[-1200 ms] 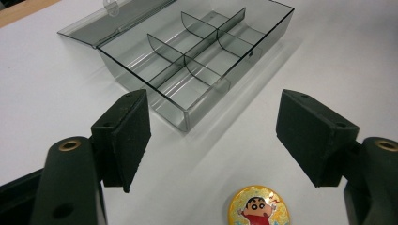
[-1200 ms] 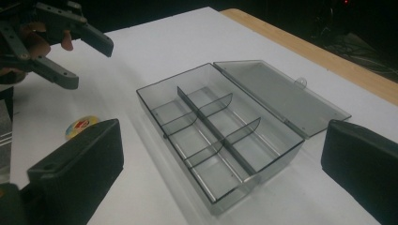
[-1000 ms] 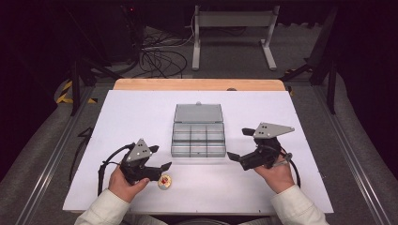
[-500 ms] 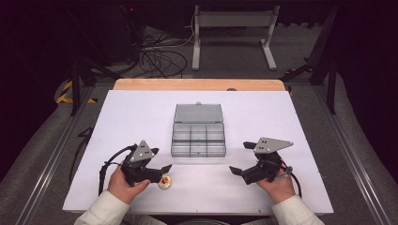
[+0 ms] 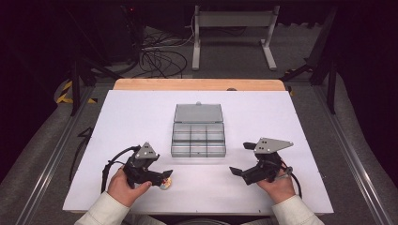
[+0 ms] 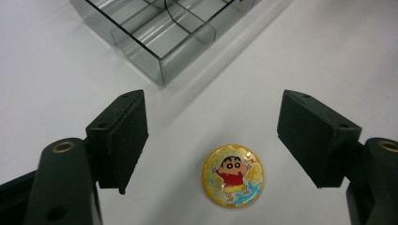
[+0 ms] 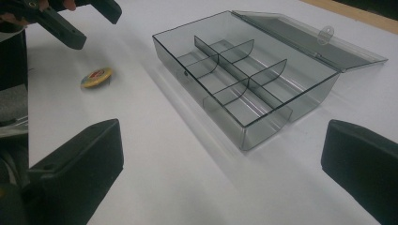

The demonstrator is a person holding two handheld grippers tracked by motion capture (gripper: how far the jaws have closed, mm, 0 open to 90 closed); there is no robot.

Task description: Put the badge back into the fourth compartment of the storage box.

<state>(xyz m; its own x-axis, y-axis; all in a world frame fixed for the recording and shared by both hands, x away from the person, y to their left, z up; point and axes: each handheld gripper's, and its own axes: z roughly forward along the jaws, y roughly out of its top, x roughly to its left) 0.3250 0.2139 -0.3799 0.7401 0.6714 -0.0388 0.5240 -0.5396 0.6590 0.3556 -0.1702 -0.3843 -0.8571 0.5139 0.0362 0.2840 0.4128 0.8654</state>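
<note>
The high view looked forward and down from above the person's side, taking in the whole white worktop [image 5: 141,117] and the dark floor beyond. The left gripper view sat low and close, peering steeply down between its own tongs [image 6: 211,140] at a round cartoon badge [image 6: 233,176], with a corner of the clear compartment box [image 6: 159,33] at the top edge. The right gripper view rode low too, aimed flatter across the worktop between its tongs [image 7: 220,168]. All three shared that box [image 7: 244,70] and badge [image 7: 96,77].
</note>
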